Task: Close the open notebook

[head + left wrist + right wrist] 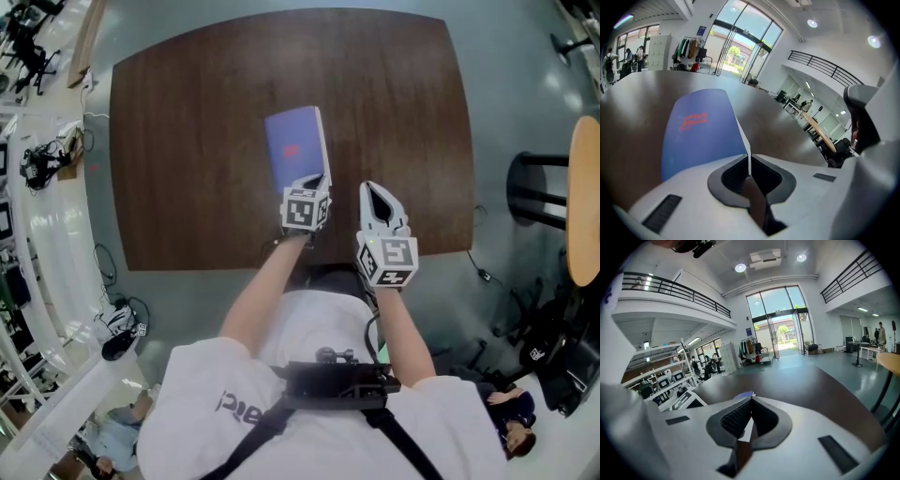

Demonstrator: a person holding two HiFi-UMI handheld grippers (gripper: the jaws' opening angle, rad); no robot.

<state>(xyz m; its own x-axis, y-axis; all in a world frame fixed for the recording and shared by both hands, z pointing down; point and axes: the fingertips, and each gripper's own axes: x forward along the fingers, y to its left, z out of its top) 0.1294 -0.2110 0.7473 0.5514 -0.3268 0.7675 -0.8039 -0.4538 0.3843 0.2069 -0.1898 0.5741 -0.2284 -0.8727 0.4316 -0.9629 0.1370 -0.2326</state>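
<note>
A blue notebook [295, 145] with a red mark on its cover lies on the dark brown table [187, 141], white page edges along its right side. My left gripper [319, 180] is at its near right corner. In the left gripper view the blue cover [698, 131] spreads ahead, and its thin white edge runs into the left gripper [749, 164], which is shut on it. I cannot tell whether the cover lies fully flat. My right gripper [378, 187] is to the right of the notebook, shut and holding nothing. A sliver of the notebook [743, 395] shows past the right gripper [751, 401].
The table's near edge runs just under both grippers. A black stool [539, 187] and a round wooden tabletop [586, 197] stand to the right on the grey floor. White benches with equipment [47, 234] line the left side. Bags and a person [506, 412] are at the lower right.
</note>
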